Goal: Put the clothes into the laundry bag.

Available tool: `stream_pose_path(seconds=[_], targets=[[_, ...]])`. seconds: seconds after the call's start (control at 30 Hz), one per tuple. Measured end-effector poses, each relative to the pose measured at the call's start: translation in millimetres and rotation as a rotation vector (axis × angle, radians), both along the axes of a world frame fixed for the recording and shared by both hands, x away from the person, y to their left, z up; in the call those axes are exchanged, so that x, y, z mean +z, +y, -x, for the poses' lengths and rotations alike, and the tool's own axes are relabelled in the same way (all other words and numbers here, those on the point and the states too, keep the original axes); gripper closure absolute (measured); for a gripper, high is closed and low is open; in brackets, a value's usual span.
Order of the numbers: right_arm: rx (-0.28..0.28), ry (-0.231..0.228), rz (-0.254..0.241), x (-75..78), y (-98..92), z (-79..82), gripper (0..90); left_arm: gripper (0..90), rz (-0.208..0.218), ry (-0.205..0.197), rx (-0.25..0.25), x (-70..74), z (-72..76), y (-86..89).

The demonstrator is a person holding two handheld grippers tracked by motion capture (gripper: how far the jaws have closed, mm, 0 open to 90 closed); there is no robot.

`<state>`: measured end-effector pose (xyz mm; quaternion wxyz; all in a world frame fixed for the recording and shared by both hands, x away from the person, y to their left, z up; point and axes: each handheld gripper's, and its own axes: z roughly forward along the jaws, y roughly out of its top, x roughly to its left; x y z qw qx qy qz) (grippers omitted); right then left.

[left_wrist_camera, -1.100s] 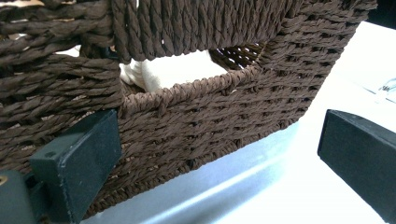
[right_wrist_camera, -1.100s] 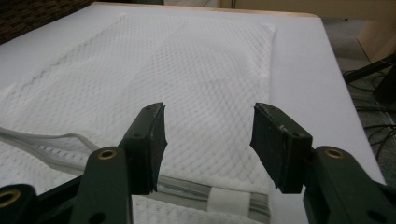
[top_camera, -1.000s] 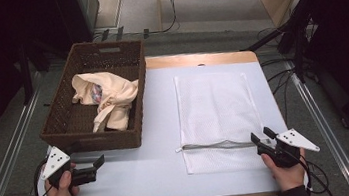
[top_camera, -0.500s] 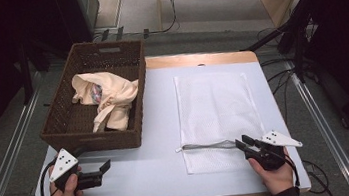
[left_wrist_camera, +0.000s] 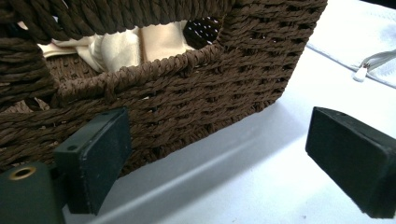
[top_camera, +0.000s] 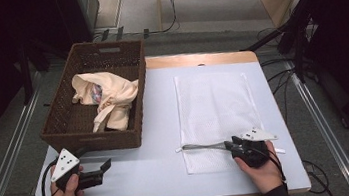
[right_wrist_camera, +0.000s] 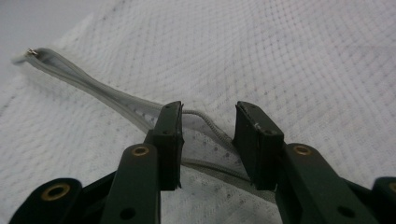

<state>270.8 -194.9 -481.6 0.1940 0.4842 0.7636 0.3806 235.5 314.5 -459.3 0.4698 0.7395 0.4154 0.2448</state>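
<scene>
- The right gripper [top_camera: 234, 146] sits low over the near end of the white mesh laundry bag [top_camera: 216, 108], which lies flat on the worktop [top_camera: 160, 165].
- Its jaws are partly spread and have just been opening a touch; the grey zipper band [right_wrist_camera: 140, 112] runs between them, the raised teeth bowed up in the gap, but the pads are not pressing on it.
- The zipper's far end, with its small metal pull [right_wrist_camera: 31, 52], lies ahead of the jaws and off to their left, well clear.
- I'd say the step in hand is catching the zipper edge to open the bag. To do it well, drop the jaws a shade lower so both pads straddle one lip only, not the mesh beneath — then close.
- The left gripper [top_camera: 101, 168] waits with jaws spread wide and nothing between them; the wicker basket [left_wrist_camera: 196, 93] stands just ahead of the jaws, its wall behind the left one.
- A cream garment [top_camera: 109, 98] lies in that basket — likely what goes in the bag.
</scene>
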Motion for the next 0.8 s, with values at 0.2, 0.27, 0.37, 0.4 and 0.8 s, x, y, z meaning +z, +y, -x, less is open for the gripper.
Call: stream_pose_path(seconds=[0.2, 0.27, 0.37, 0.4, 0.8], targets=[[-0.036, 0.013, 0.072, -0.8, 6.2, -2.7, 73.5, 7.6, 0.005, 0.005, -0.002, -0.1, -1.2, 0.2], [-0.036, 0.024, 0.074, 0.7, 8.1, -5.1, 83.6, 7.6, -0.001, 0.007, -0.005, -0.2, -1.2, -0.4], [-0.033, 0.007, 0.052, 7.1, 7.7, -9.5, 90.0, 7.7, -0.001, 0.006, -0.008, -0.4, -1.3, -0.7], [-0.049, -0.048, 0.030, 12.6, 6.3, -7.6, 90.0, 7.7, -0.001, 0.005, -0.008, -0.2, -1.1, -0.5], [-0.052, -0.144, -0.084, 19.2, -11.3, 2.3, 84.4, 7.7, 0.019, 0.003, -0.006, 0.3, -0.7, 2.2]])
